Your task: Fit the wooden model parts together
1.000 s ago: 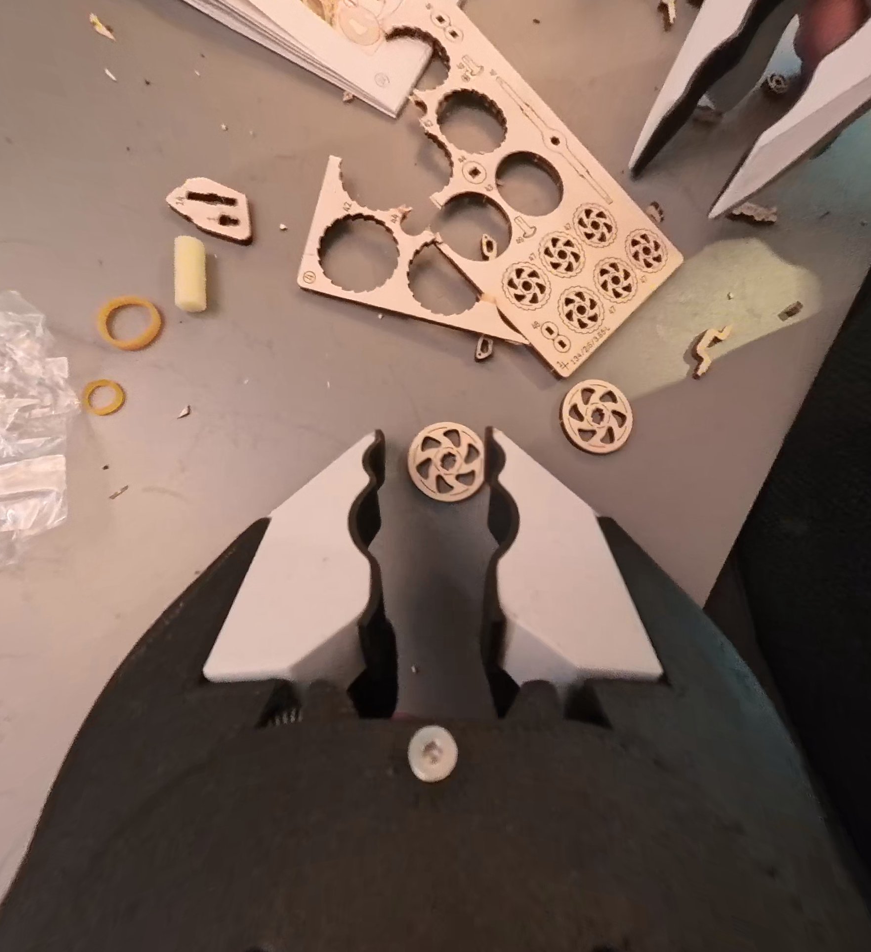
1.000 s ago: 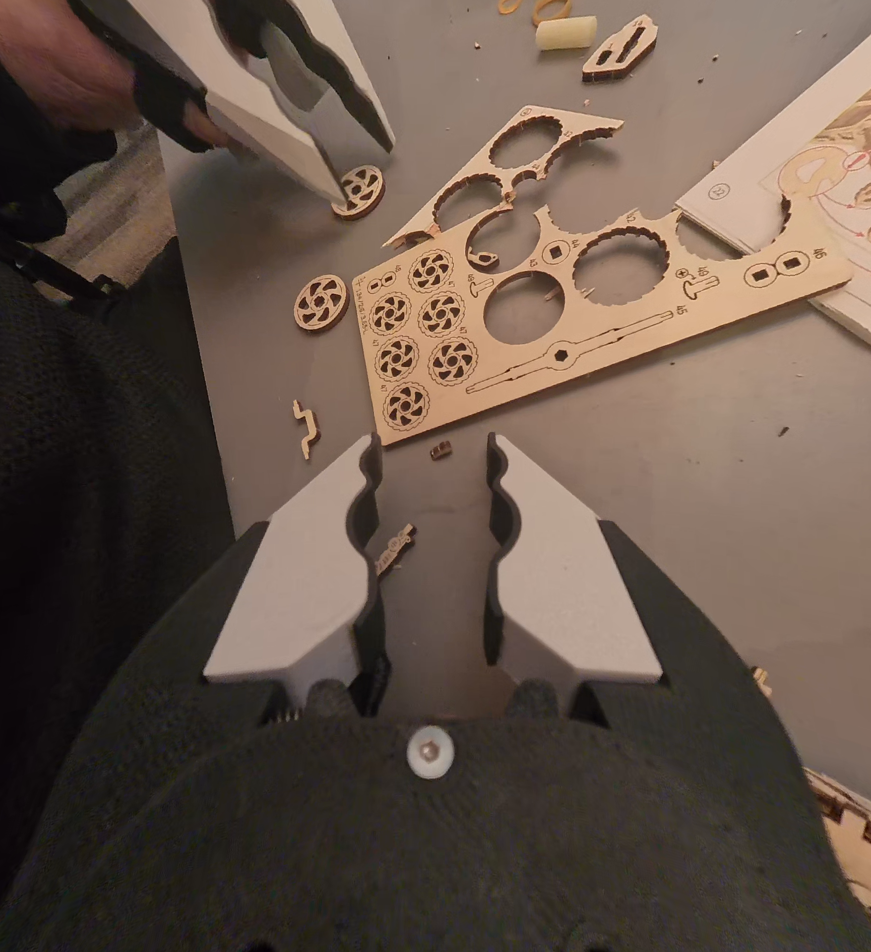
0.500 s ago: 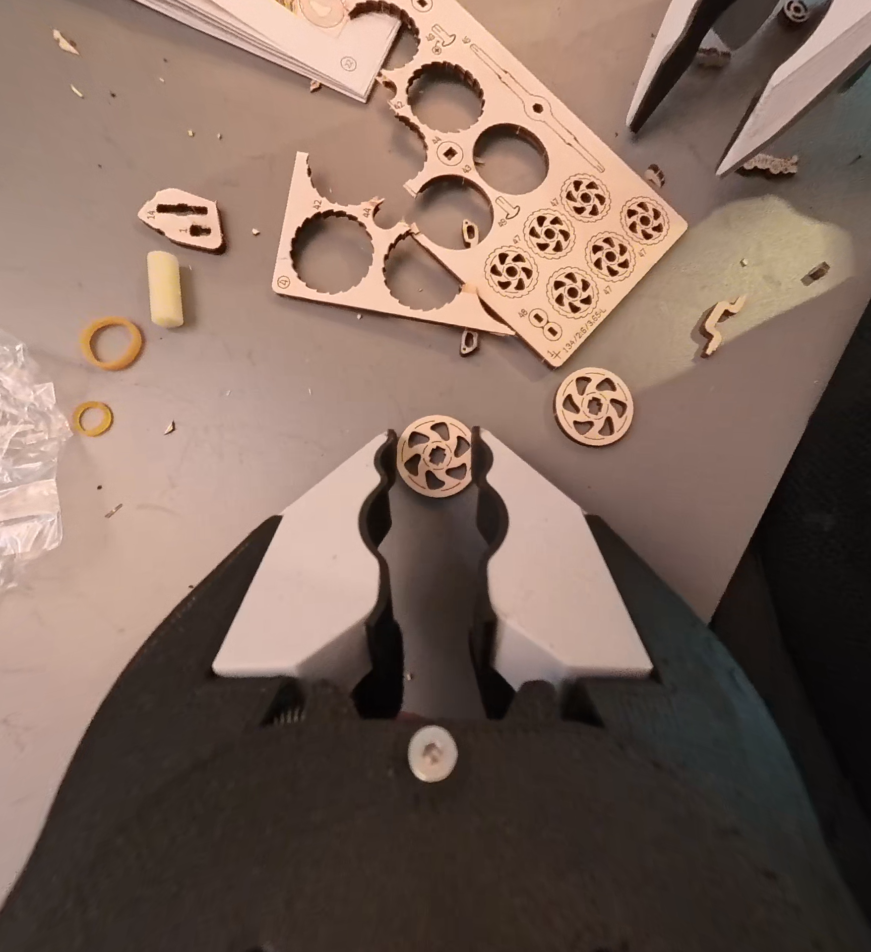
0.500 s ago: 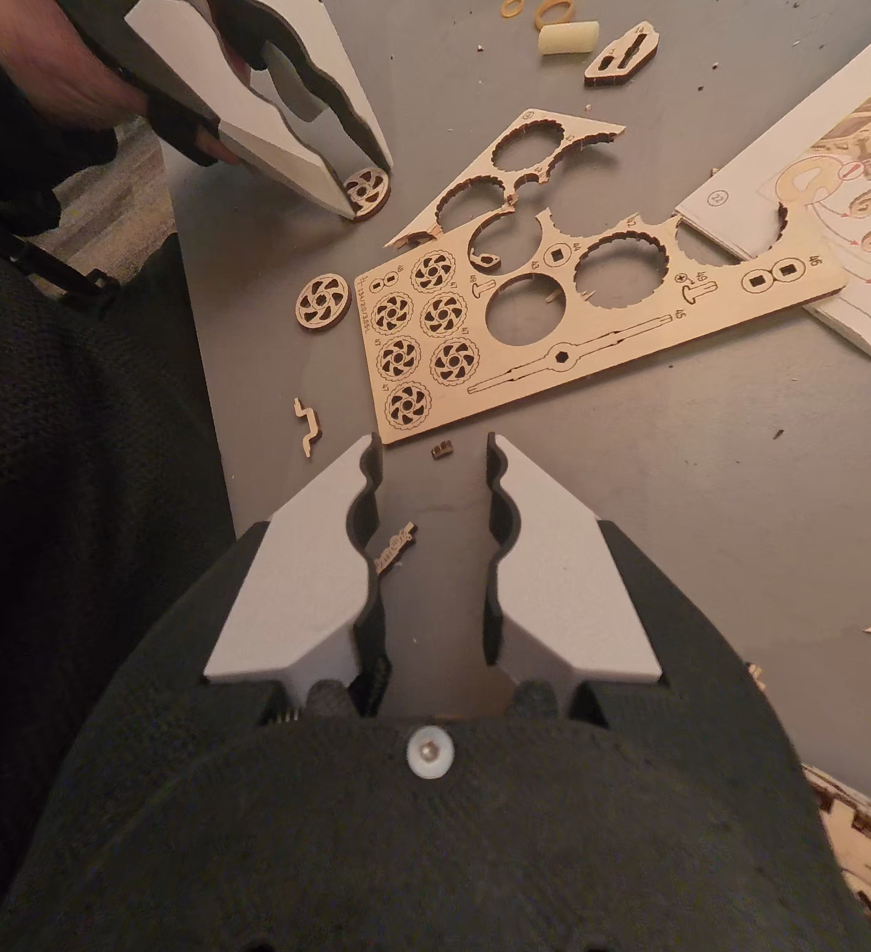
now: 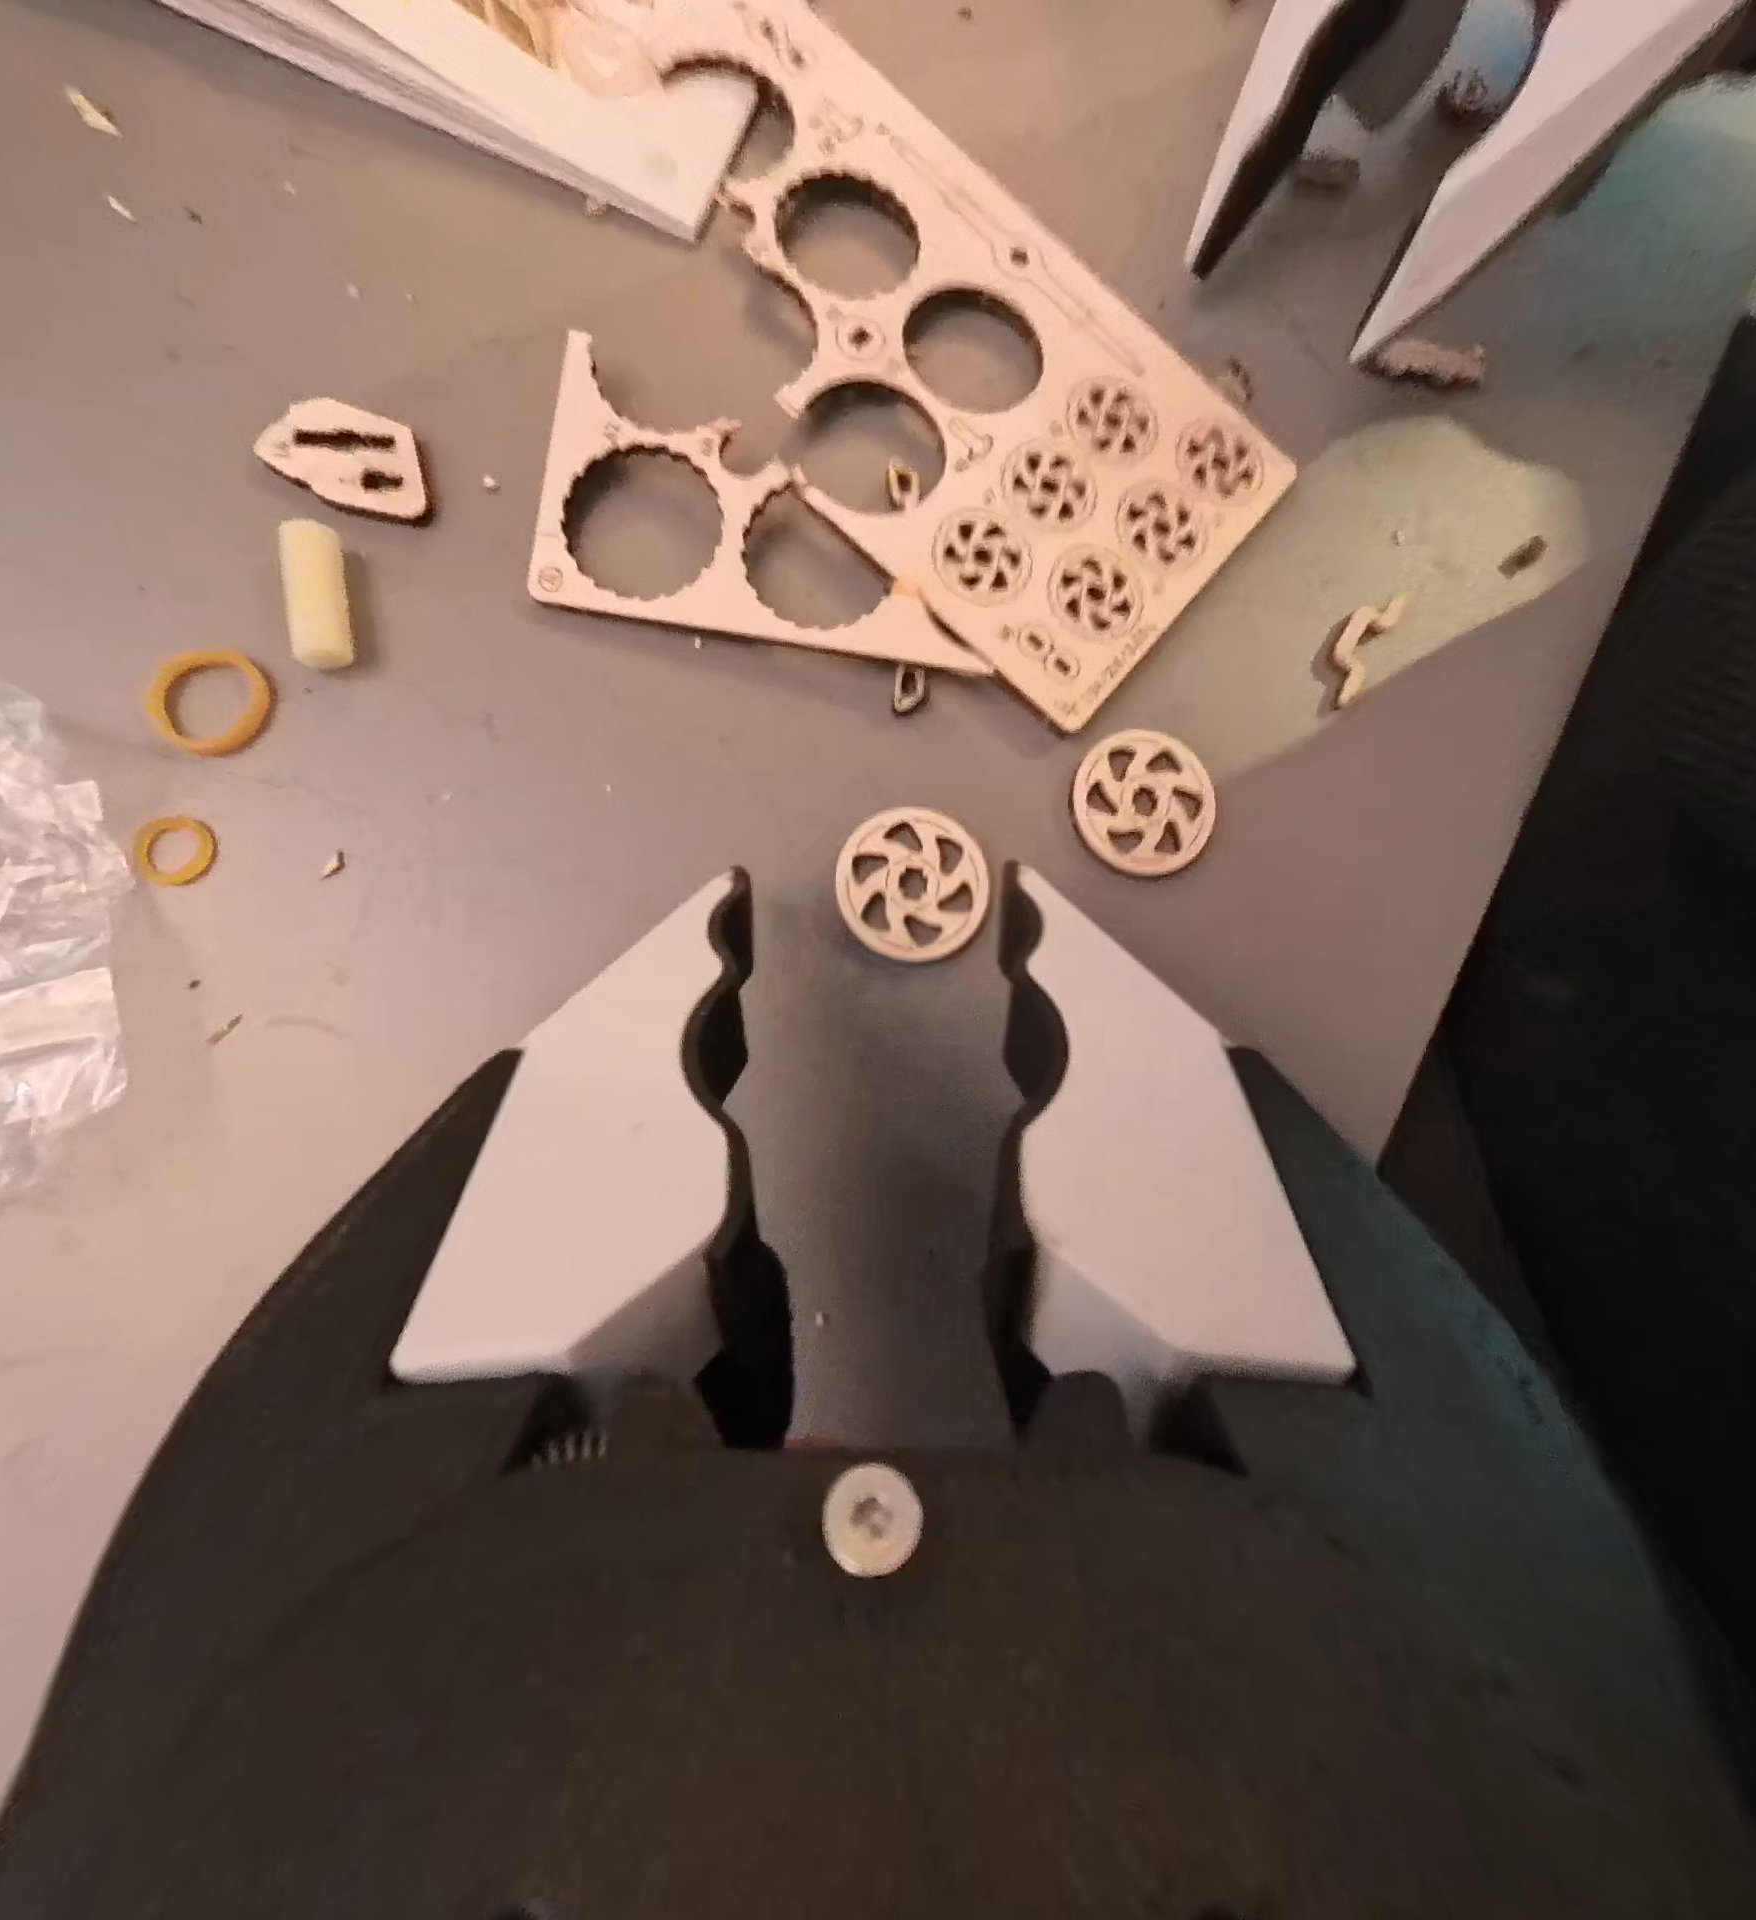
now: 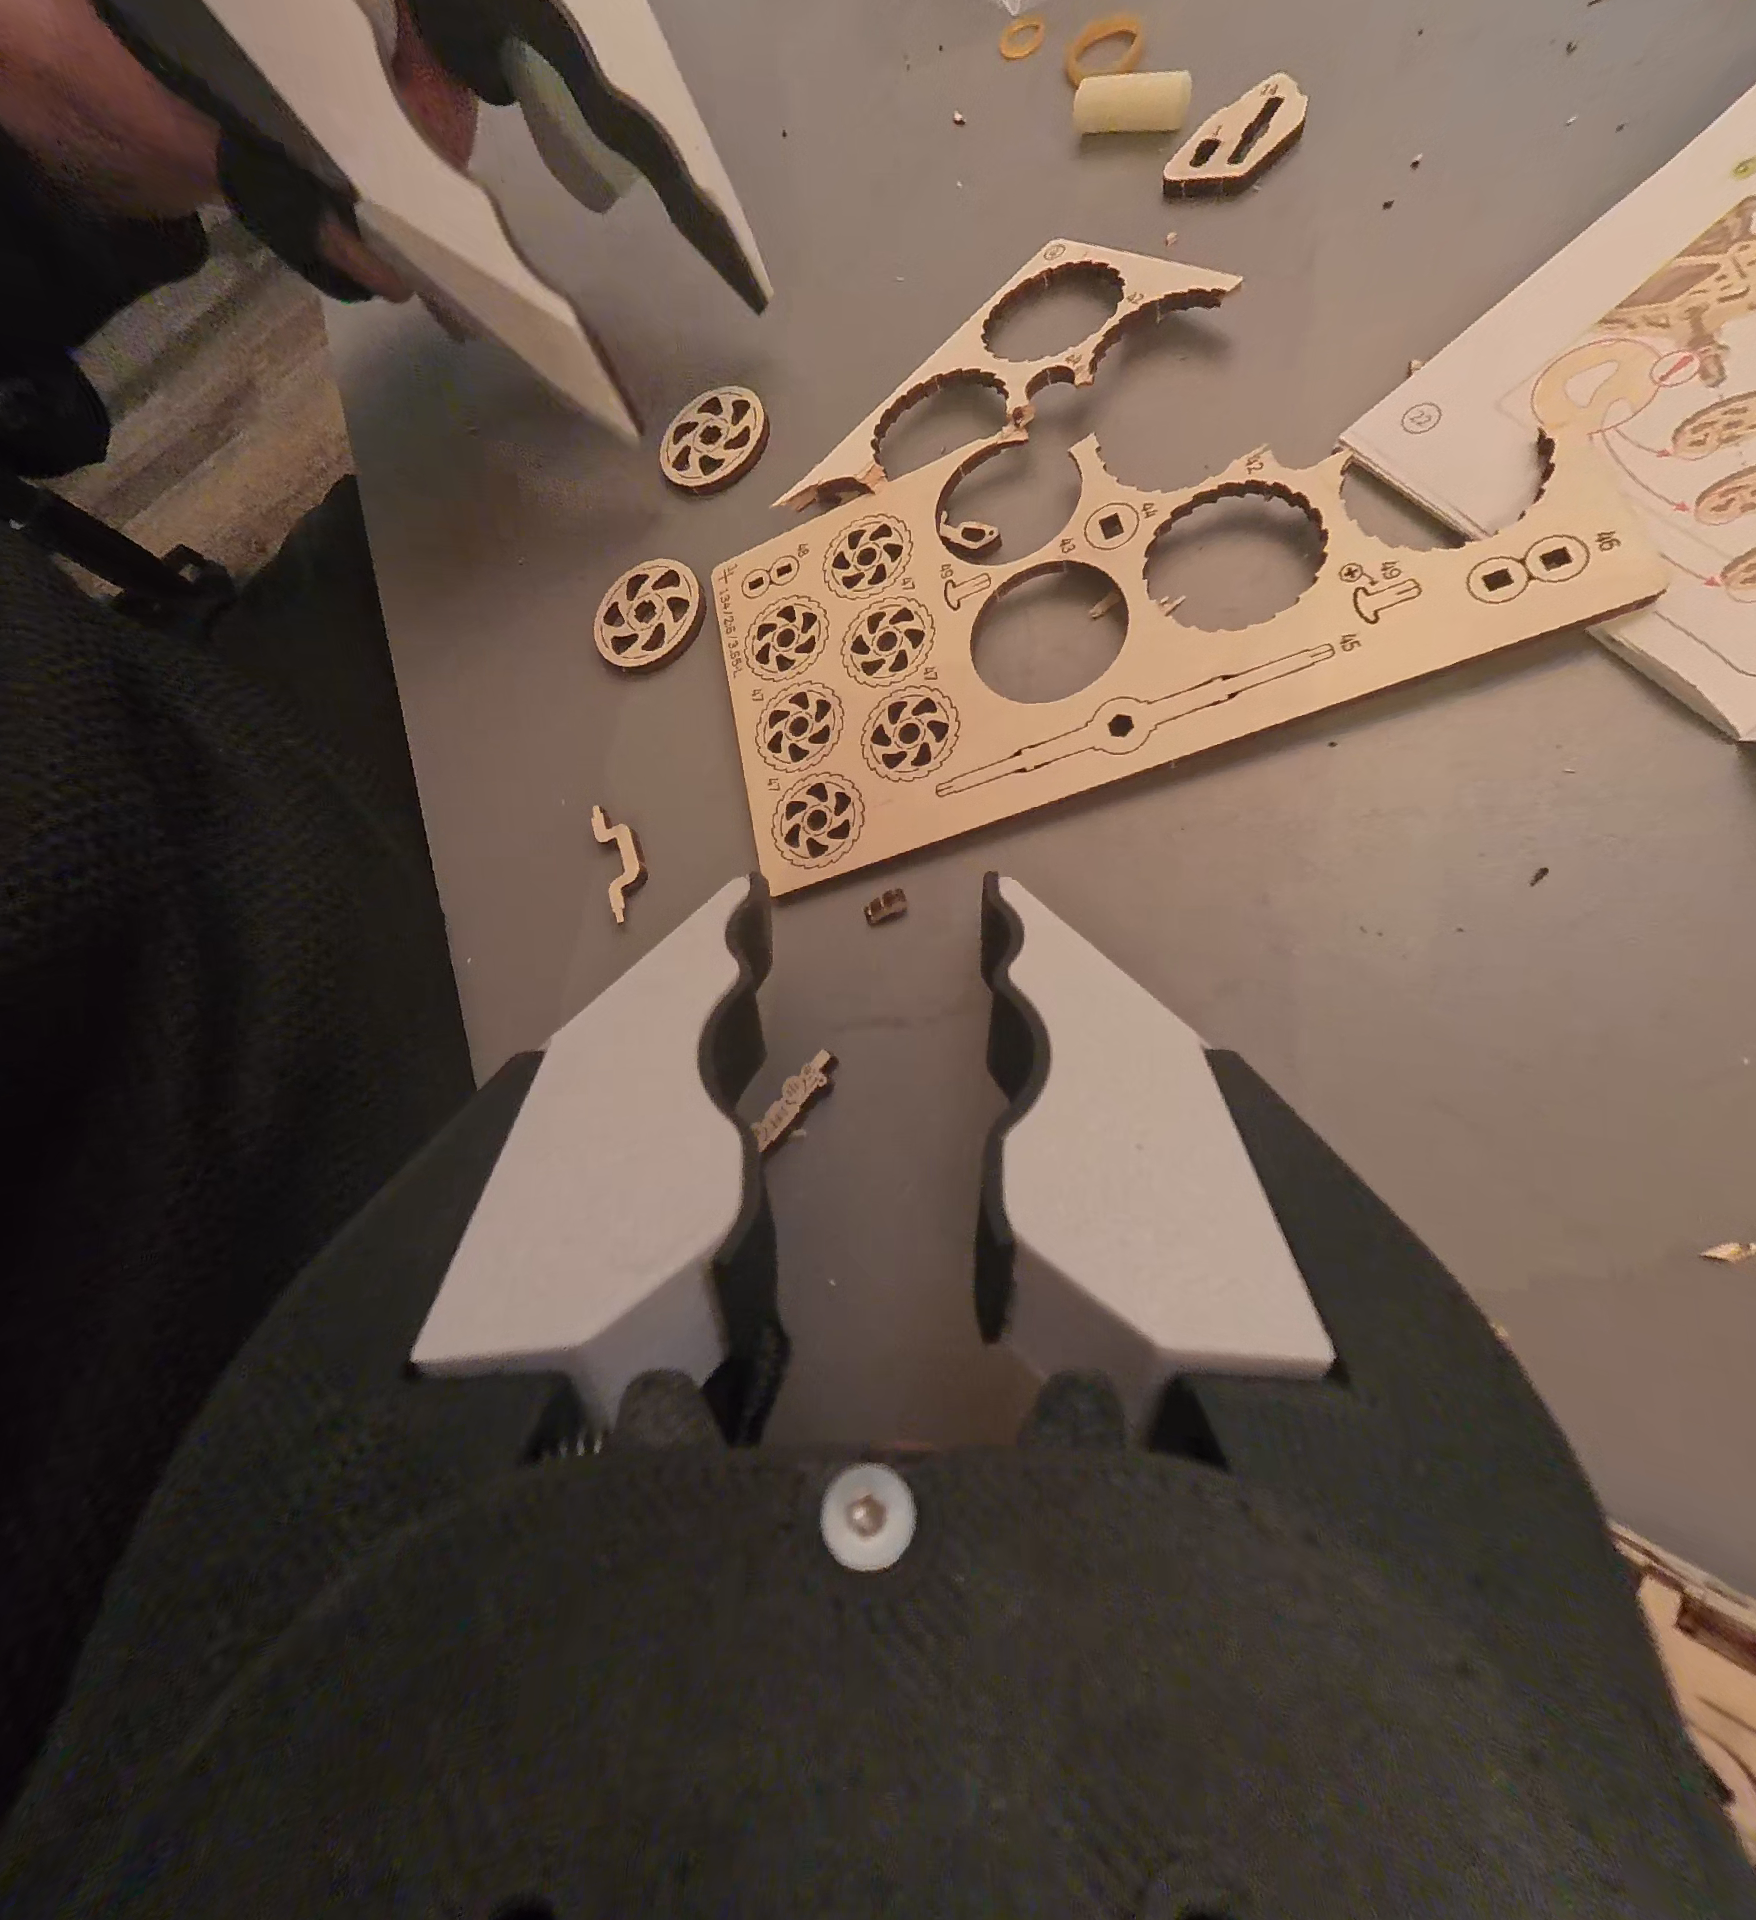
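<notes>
Grey table [image 5: 500, 790], wood crumbs scattered. One wheel [image 5: 912, 890] flat between the left jaw tips, a second wheel [image 5: 1144, 805] just right of them. Ahead: broken sheet [image 5: 728, 561] overlapping a sheet [image 5: 1082, 499] of uncut wheels, booklet [image 5: 500, 114] beyond. Left of the jaws: foam plug [image 5: 315, 592], two bands [image 5: 209, 701], plastic wrap [image 5: 1, 935]. Small scrap [image 6: 886, 905] between the right jaw tips.
</notes>
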{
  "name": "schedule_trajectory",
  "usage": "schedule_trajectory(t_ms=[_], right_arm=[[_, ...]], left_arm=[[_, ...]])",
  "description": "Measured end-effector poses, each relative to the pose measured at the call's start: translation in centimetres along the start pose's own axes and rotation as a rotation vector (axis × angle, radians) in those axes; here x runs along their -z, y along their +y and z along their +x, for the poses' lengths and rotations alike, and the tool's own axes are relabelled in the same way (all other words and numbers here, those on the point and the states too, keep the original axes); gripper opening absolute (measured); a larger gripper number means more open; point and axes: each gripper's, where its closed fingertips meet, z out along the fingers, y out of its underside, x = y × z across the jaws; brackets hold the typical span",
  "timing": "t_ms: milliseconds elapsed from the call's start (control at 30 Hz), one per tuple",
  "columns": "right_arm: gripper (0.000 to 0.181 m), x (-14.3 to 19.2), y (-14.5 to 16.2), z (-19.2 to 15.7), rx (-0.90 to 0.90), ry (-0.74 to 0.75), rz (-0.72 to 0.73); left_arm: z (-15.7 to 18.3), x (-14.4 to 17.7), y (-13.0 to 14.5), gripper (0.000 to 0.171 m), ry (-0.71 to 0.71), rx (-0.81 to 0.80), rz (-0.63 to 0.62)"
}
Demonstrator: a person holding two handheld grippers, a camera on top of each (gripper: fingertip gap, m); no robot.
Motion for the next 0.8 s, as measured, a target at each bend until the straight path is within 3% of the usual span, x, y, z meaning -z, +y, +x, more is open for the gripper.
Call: schedule_trajectory(t_ms=[67,200,367,633,800], right_arm=[[0.039,-0.1,0.0,-0.1,0.002,-0.003,-0.002],[0.039,-0.1,0.1,-0.2,0.006,-0.002,-0.006],[0.038,0.0,0.0,0.0,0.001,0.004,0.000],[0.039,-0.1,0.0,0.1,-0.004,0.002,0.000],[0.039,0.0,-0.5,0.4,-0.003,0.013,0.026]], left_arm=[[-0.2,-0.5,1.0,0.054,-0.039,-0.037,-0.068],[0.3,-1.1,0.6,0.030,-0.070,-0.094,-0.073],[0.0,-1.3,0.3,0.029,-0.092,-0.087,-0.059],[-0.4,-1.4,-0.2,0.029,-0.089,-0.013,-0.003],[-0.4,-1.0,-1.6,0.029,-0.039,0.089,0.097]])
